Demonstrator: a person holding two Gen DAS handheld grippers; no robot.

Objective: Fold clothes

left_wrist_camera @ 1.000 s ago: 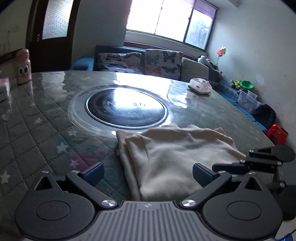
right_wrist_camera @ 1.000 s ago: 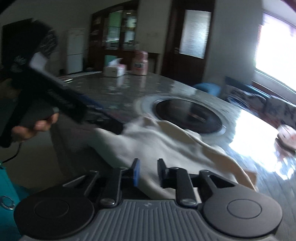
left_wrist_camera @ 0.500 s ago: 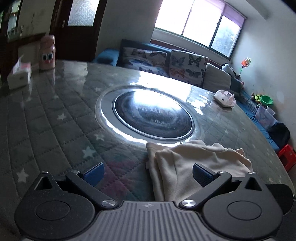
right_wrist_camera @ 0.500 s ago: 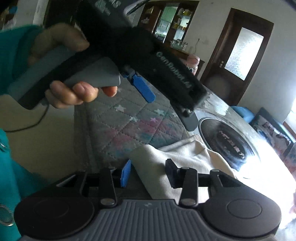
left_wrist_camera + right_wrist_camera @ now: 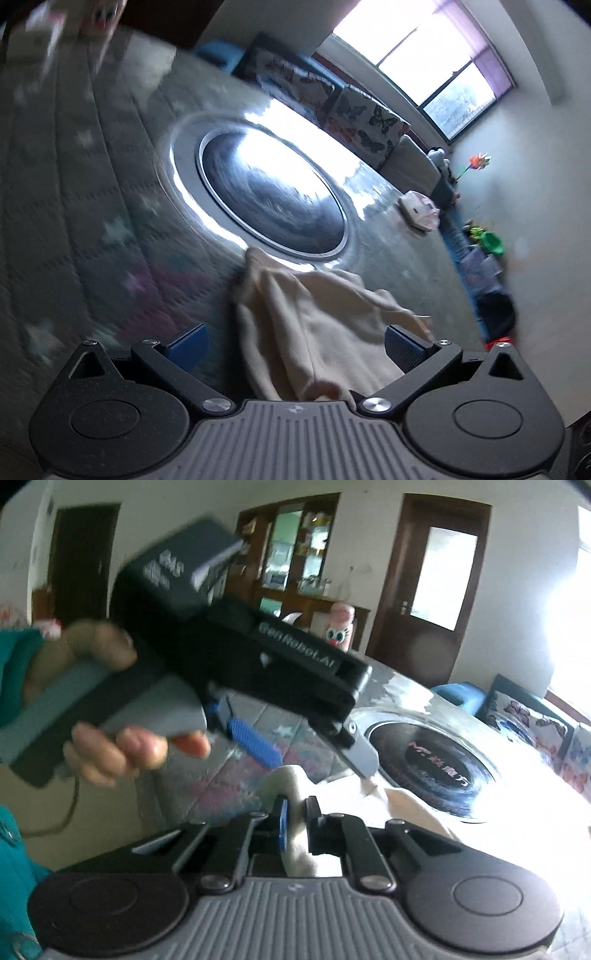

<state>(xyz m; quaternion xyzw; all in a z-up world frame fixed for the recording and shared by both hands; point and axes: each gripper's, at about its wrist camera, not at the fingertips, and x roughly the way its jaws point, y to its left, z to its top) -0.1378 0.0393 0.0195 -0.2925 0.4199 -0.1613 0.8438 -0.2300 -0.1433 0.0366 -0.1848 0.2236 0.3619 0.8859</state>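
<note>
A cream cloth [image 5: 314, 317], loosely folded, lies on the quilted table cover near the table's front edge. My left gripper [image 5: 295, 343] hovers open over it, one blue pad on each side, neither touching it. The right wrist view shows that left gripper [image 5: 306, 753] tilted, held by a person's hand [image 5: 122, 746], above the cloth [image 5: 406, 805]. My right gripper [image 5: 298, 823] is closing its jaws, and a fold of the cloth's near edge is pinched between its pads.
The round table [image 5: 74, 184] has a dark glass disc [image 5: 273, 195] in a shiny ring at its middle, just beyond the cloth. A pink-white box [image 5: 419, 212] sits at the far right, a pink bottle [image 5: 340, 627] at the far side. A sofa [image 5: 351, 114] stands behind.
The right gripper's jaws have gone from apart to pinched on the cloth's near edge. The left gripper has rolled, tilting its view, and has shifted over the cloth.
</note>
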